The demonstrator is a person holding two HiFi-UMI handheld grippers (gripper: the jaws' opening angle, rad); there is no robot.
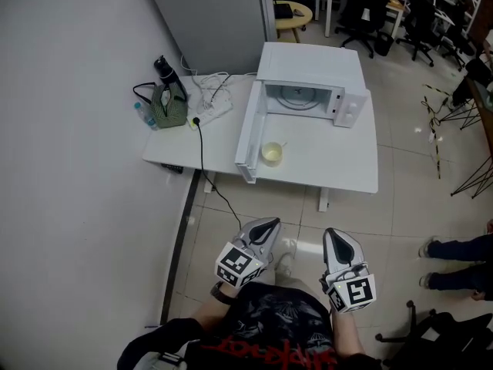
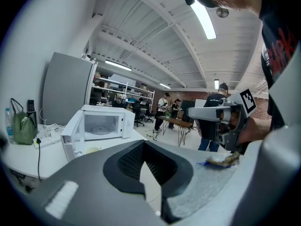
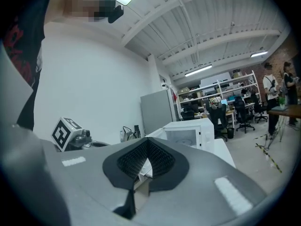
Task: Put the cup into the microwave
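Observation:
A pale yellow cup (image 1: 272, 153) stands on the white table (image 1: 339, 168), just in front of the white microwave (image 1: 311, 68). The microwave's door (image 1: 248, 133) is swung wide to the left and its cavity is bare. Both grippers hang over the floor, well short of the table. My left gripper (image 1: 269, 223) and right gripper (image 1: 331, 233) are both shut with nothing in them. The left gripper view shows the shut left gripper (image 2: 143, 166), the microwave (image 2: 101, 124) far ahead and the right gripper (image 2: 221, 114) beside it. In the right gripper view the right gripper (image 3: 143, 171) is shut too.
A green bag (image 1: 168, 108), a black bottle (image 1: 166, 71), a water bottle (image 1: 142, 112) and a power strip (image 1: 212, 112) with cables sit at the table's left end. A black cable (image 1: 219, 195) drops to the floor. A grey cabinet (image 1: 216, 18) stands behind. A person's legs (image 1: 458, 262) are at right.

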